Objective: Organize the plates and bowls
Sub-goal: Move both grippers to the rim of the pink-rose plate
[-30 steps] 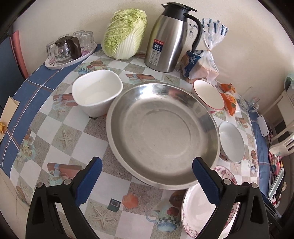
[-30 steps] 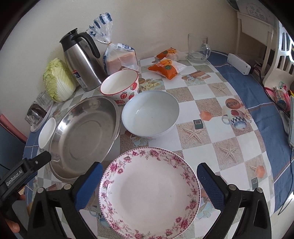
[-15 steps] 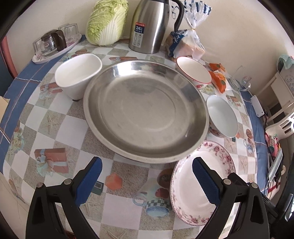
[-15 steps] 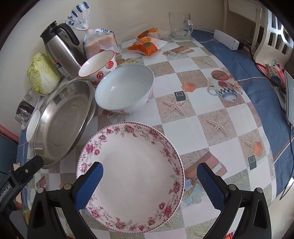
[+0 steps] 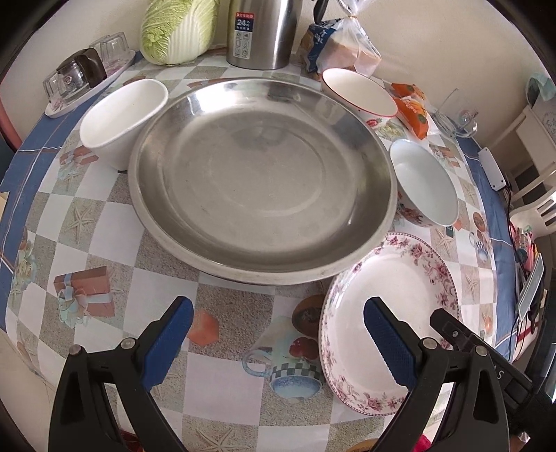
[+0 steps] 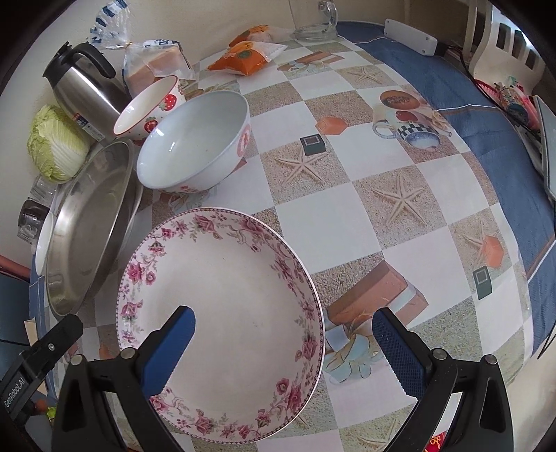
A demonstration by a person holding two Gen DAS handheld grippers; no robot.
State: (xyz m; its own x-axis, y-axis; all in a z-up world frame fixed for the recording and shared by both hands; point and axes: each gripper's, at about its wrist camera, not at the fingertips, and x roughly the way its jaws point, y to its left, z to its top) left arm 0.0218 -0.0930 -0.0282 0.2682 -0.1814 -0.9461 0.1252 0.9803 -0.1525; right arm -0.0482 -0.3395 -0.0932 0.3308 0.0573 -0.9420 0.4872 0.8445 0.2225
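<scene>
A large steel plate (image 5: 260,180) lies mid-table; it also shows at the left of the right wrist view (image 6: 87,222). A floral plate (image 5: 389,313) lies at its front right, large in the right wrist view (image 6: 222,313). A white bowl (image 5: 121,114) stands left of the steel plate, a strawberry bowl (image 5: 358,92) behind it, a pale bowl (image 5: 424,184) to its right. My left gripper (image 5: 278,340) is open above the table's front. My right gripper (image 6: 283,344) is open, its left finger over the floral plate.
A steel thermos (image 5: 260,31), a cabbage (image 5: 177,27), a bread bag (image 5: 344,48) and a tray of glasses (image 5: 83,76) stand along the wall. Orange snack packs (image 6: 246,55) and a glass mug (image 6: 319,21) lie at the far right. A chair (image 6: 504,45) stands beyond the table.
Both grippers have pulled back toward the table's front edge and lowered; the dishes look closer and larger. Both stay open. No dish has moved.
</scene>
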